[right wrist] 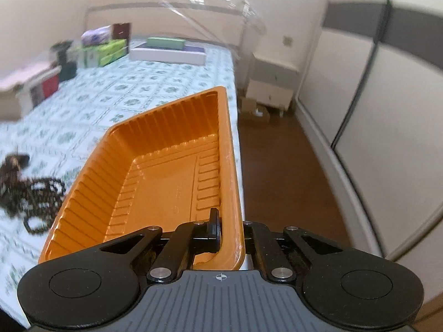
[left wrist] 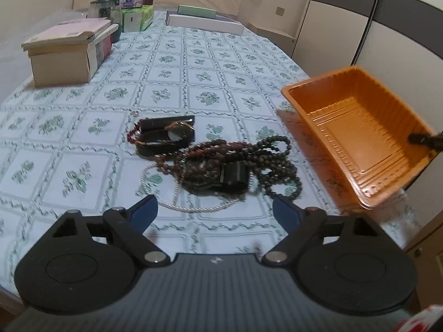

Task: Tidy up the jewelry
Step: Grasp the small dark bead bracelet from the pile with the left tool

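A tangle of bead necklaces [left wrist: 243, 160], a white pearl string [left wrist: 193, 207] and dark watches [left wrist: 166, 138] lies on the flower-patterned cloth [left wrist: 171, 77]. Just before the pile my left gripper [left wrist: 214, 207] stands open, its blue pads wide apart with nothing between them. To the right an orange plastic tray [left wrist: 360, 135] hangs tilted above the cloth. My right gripper [right wrist: 229, 229] is shut on the near rim of the orange tray [right wrist: 166, 171], with one black finger [right wrist: 214, 227] inside its wall. The tray holds nothing. The bead pile [right wrist: 33, 193] shows blurred at the left.
Cardboard boxes [left wrist: 66, 52] stand at the far left, with tissue packs [left wrist: 135, 13] and a flat white box [left wrist: 205, 23] at the far end. The surface's right edge drops to a wooden floor [right wrist: 277, 171]. A wardrobe [right wrist: 387, 96] and a small cabinet [right wrist: 271, 85] stand beyond.
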